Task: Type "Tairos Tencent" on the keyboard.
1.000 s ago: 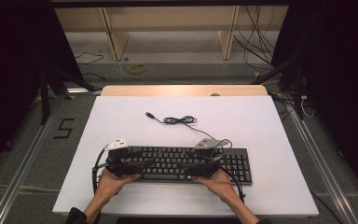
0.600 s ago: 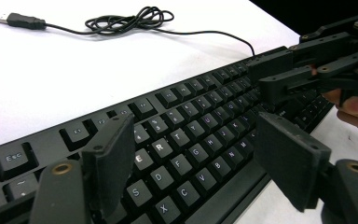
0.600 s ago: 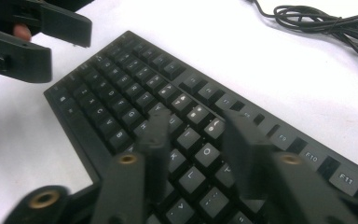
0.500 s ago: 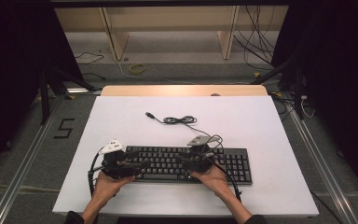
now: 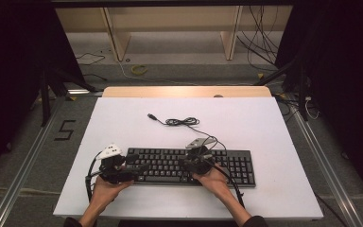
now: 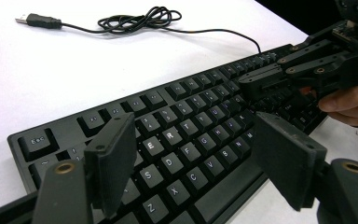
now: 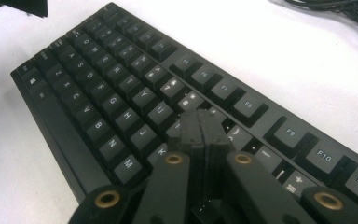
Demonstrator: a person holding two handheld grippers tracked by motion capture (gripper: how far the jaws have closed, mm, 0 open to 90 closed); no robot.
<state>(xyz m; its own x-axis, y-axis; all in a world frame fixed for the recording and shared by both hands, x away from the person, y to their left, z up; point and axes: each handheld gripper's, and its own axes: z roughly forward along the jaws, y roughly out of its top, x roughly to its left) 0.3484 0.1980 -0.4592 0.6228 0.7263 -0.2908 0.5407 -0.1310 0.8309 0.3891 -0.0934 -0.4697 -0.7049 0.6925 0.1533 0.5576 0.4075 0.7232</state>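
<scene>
Hovering low over the middle of the black keyboard [image 5: 189, 166], the right claw [image 7: 200, 122] has just been closing, and its two black jaws now stand pressed flat together with nothing between them, the joined tip poised over the keys around I and K. From where I stand that looks like a poke at a single key, made straight down from the tip.

The keyboard lies near the person's edge of the white tabletop [image 5: 274, 127], its long axis running left to right across it, the function row on the far side and the space bar toward the person. Its cable [image 5: 182, 121] trails off the far edge in a loose coil, the USB plug [image 5: 152, 116] lying free and pointing away to the left.

The left claw [image 6: 193, 161] sits over the keyboard's left end, jaws spread wide and empty, with the letter keys around E, D and C showing between them. The right one is nearer the middle keys.
</scene>
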